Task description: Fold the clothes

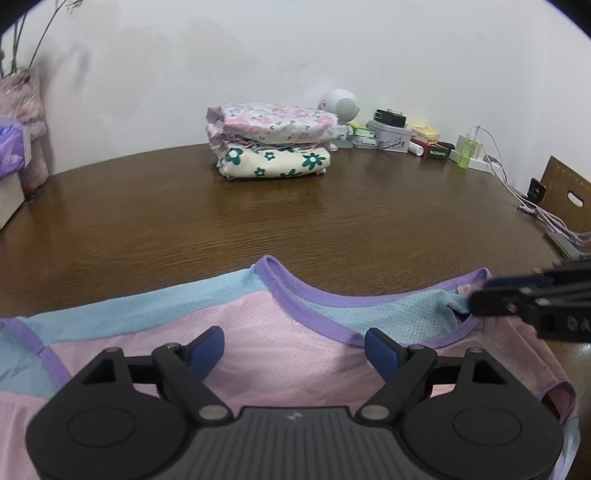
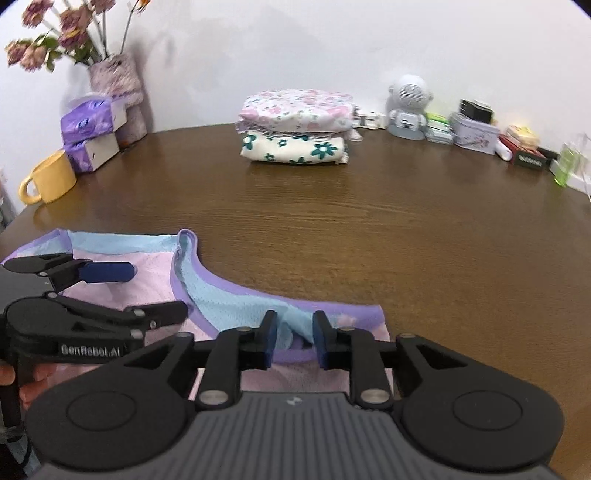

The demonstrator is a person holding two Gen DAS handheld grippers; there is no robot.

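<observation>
Where the wall meets the left end of the brown wood-grain table (image 2: 406, 229), a fuzzy pink-grey vase (image 2: 118, 79) holds dried, drooping flowers (image 2: 55, 33), with purple-wrapped tissue packs (image 2: 88, 122) stacked in front of it and a smooth yellow mug (image 2: 50, 177) nearest the edge; what the mug contains cannot be seen. In the foreground lies the task's garment, a perforated mesh top (image 1: 288, 354) in pink and pale blue panels with ribbed purple binding, spread flat on the near side of the table. The left gripper (image 1: 294, 347) hovers over its pink chest panel with the blue-padded fingers spread wide and nothing between them. Further right, the right gripper (image 2: 294, 338) has its fingers a narrow gap apart around a puckered fold of blue mesh at the neckline; whether the pads press the cloth cannot be told. At mid-table sits a stack of folded floral cloths (image 1: 273, 142). At far right, a round white speaker figure (image 2: 406, 107), a lidded tin (image 2: 474, 136) and small boxes crowd the wall.
</observation>
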